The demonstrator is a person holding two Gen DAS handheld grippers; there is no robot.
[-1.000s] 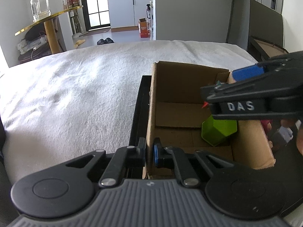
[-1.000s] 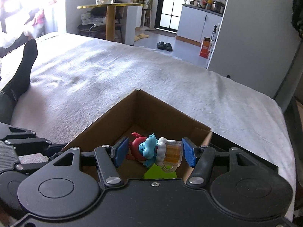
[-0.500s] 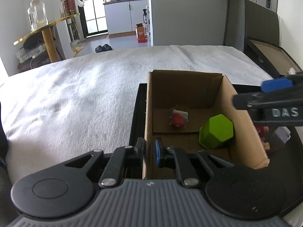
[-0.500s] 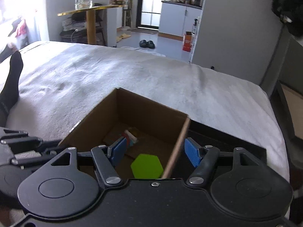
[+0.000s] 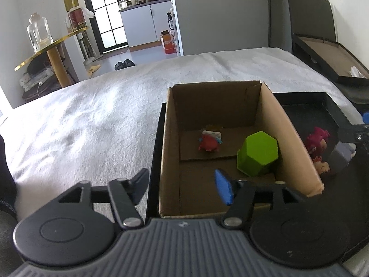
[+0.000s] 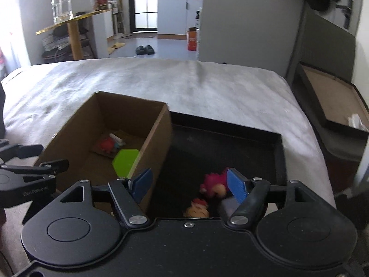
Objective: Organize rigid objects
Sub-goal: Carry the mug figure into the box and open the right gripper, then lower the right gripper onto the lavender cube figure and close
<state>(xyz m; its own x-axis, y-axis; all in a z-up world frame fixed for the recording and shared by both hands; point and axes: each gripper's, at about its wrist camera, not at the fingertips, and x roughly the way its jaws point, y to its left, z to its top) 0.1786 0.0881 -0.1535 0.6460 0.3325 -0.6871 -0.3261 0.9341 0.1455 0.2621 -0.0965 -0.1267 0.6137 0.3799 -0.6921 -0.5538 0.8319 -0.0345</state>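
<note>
A cardboard box [image 5: 290,138] [image 6: 69,133] stands on the bed inside a black tray [image 6: 279,159] [image 5: 332,108]. In the box lie a red and blue figurine [image 5: 208,139] [image 6: 108,144] and a green hexagonal block [image 5: 258,153] [image 6: 125,162]. In the tray right of the box lie a pink-haired figurine [image 6: 213,183] [image 5: 317,139], a small orange-haired figurine [image 6: 198,209] [image 5: 322,167] and a grey-white object [image 5: 342,154]. My left gripper [image 5: 182,187] is open, its jaws astride the box's near left wall. My right gripper [image 6: 190,184] is open and empty over the tray, by the pink-haired figurine.
The bed has a white cover [image 5: 92,120]. A dark cabinet with an open flat box [image 6: 332,106] stands at the right. A gold-topped side table with a glass jar [image 5: 38,35] stands at the far left, beyond the bed.
My right gripper let the red and blue figurine fall into the box, then moved right over the tray. My left gripper opened from the box's wall.
</note>
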